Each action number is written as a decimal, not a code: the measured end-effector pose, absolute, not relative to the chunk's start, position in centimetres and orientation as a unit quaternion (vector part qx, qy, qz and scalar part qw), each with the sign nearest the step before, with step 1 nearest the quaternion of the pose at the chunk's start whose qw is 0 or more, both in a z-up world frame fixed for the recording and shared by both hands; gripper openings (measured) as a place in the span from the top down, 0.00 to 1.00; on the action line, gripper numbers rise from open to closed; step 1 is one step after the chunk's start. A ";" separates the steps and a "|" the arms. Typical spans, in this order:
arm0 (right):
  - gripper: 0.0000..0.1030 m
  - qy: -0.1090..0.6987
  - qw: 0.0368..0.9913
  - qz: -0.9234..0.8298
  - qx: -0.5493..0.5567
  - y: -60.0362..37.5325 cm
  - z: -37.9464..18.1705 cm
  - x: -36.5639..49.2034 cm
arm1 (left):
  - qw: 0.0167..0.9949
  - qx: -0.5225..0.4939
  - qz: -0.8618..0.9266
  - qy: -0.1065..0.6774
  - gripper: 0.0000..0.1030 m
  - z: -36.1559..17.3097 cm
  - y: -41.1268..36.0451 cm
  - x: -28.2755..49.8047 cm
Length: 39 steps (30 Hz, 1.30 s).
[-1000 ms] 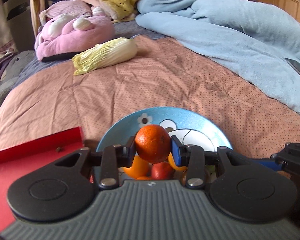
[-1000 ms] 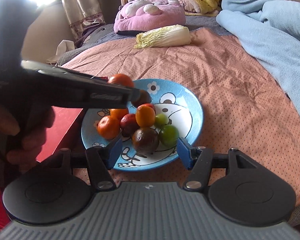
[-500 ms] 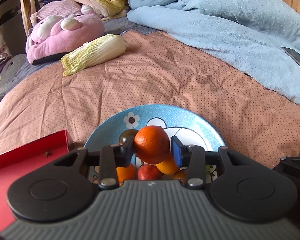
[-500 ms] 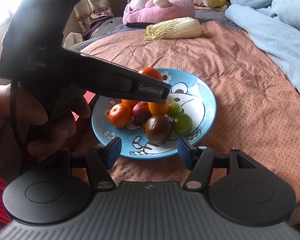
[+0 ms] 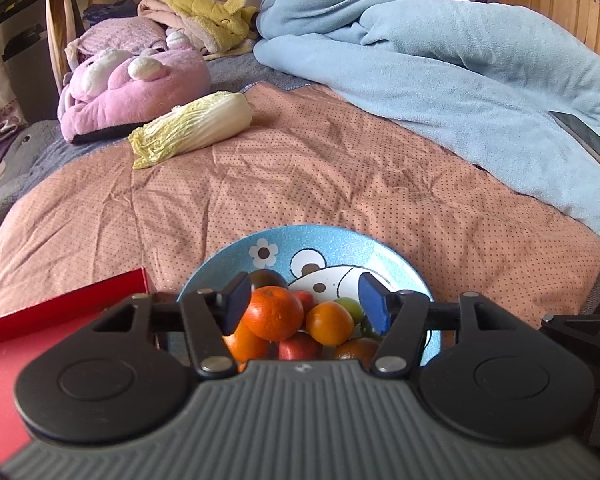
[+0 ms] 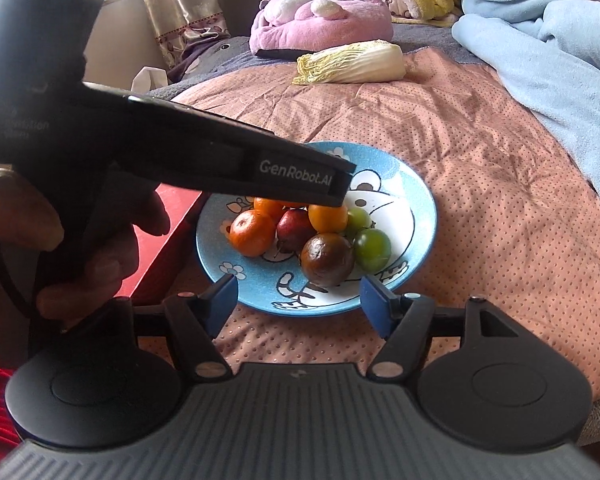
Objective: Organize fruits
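Note:
A blue cartoon plate (image 5: 340, 236) on the bed holds a pile of small fruits. In the left wrist view my left gripper (image 5: 305, 302) hovers over the pile with its jaws opening. An orange tangerine (image 5: 274, 312) rests on top of the other fruits between the pads, which no longer press on it. In the right wrist view my right gripper (image 6: 299, 304) sits at the plate's near rim (image 6: 312, 308), its jaws opening with nothing between them. There I see a tangerine (image 6: 252, 232), a red fruit (image 6: 296, 230), a brown fruit (image 6: 327, 259) and a green fruit (image 6: 372, 244).
A red box (image 5: 60, 312) lies left of the plate. A napa cabbage (image 5: 192, 128) and a pink plush (image 5: 132, 88) lie farther back. A light blue blanket (image 5: 460, 72) with a phone (image 5: 584, 140) on it covers the right. A hand (image 6: 100, 240) holds the left gripper's housing (image 6: 260, 168).
The left jaws have spread and let go of the tangerine, which now lies on the fruit pile in the plate. The right jaws have widened a little.

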State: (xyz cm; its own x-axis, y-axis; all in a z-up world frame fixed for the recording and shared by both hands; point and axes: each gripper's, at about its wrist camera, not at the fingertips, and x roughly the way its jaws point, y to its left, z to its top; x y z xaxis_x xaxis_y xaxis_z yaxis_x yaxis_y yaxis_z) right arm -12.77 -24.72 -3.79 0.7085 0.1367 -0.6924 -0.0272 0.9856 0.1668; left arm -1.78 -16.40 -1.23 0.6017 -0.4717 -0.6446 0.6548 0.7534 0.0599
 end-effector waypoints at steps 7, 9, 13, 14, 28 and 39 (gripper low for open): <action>0.26 0.385 0.918 0.044 0.079 -24.1 -3.2 -12.7 | 0.887 0.138 -0.318 0.306 0.18 -0.4 -15.1 -2.8; 0.25 0.387 0.918 0.044 0.081 -23.9 -3.1 -12.7 | 0.889 0.127 -0.316 0.305 0.18 -0.2 -14.4 -2.9; 0.25 0.388 0.917 0.046 0.079 -23.4 -2.8 -12.9 | 0.895 0.125 -0.295 0.309 0.18 0.2 -13.5 -2.9; 0.25 0.388 0.917 0.048 0.079 -23.3 -2.7 -12.9 | 0.896 0.122 -0.292 0.312 0.18 0.2 -13.1 -2.9; 0.22 0.396 0.913 0.047 0.085 -22.9 -1.7 -13.4 | 0.904 0.121 -0.273 0.306 0.18 1.5 -10.8 -5.4; 0.09 0.403 0.911 0.046 0.072 -22.3 -1.1 -13.3 | 0.907 0.097 -0.216 0.349 0.19 0.6 -7.5 -6.8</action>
